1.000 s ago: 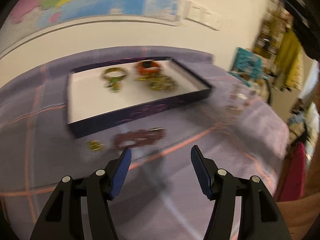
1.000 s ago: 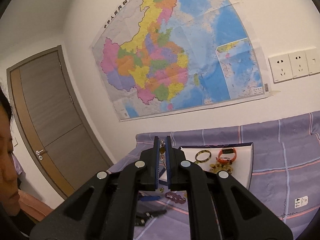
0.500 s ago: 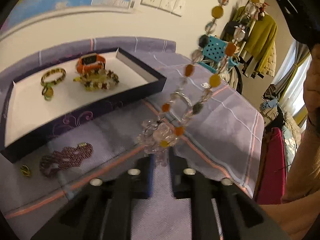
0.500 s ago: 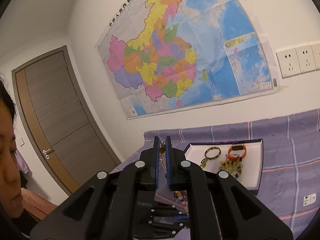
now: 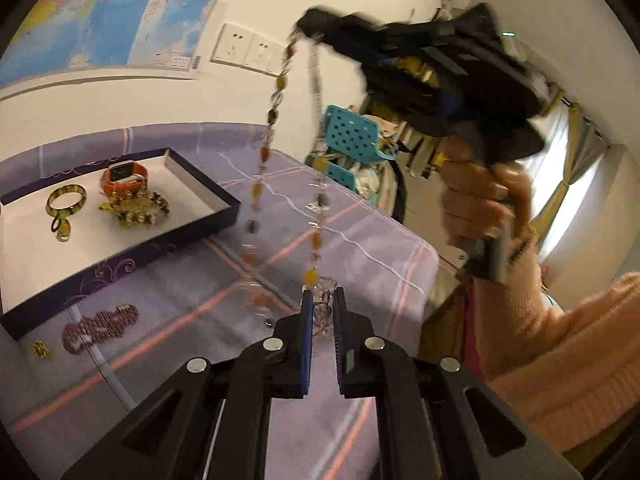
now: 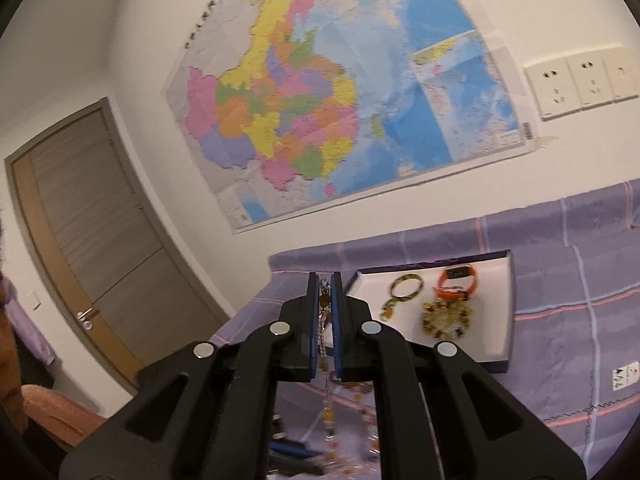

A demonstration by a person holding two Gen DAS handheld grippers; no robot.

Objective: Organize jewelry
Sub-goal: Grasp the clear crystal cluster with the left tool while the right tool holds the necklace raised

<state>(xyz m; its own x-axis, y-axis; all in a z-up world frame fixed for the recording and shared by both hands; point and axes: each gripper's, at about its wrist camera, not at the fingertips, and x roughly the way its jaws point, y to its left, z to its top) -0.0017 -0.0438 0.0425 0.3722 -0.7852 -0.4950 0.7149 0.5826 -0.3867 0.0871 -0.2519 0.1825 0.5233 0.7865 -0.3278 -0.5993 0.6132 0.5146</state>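
A long necklace [image 5: 256, 191] of orange, clear and dark beads hangs in a loop between my two grippers. My right gripper [image 5: 305, 27], held high by a hand in a peach sleeve, is shut on its top; in the right wrist view the chain [image 6: 322, 322] sits between the shut jaws of that gripper [image 6: 324, 280]. My left gripper [image 5: 323, 298] is shut on the clear bead cluster [image 5: 323, 312] at the loop's lower end. The white-lined dark purple tray [image 5: 120, 260] lies to the left, holding a green bangle [image 5: 66, 200], an orange watch [image 5: 124, 178] and a yellow bead bracelet [image 5: 138, 210].
A purple beaded bracelet [image 5: 100, 325] and a small gold piece [image 5: 41, 349] lie on the lilac checked cloth [image 5: 200, 280] in front of the tray. The table edge drops off at the right, with a teal basket [image 5: 354, 138] and clutter beyond. A map and sockets hang on the wall.
My left gripper went from wide open over the cloth to shut on the necklace's lower end, then rose and turned right. The right gripper sank a little, still holding the necklace.
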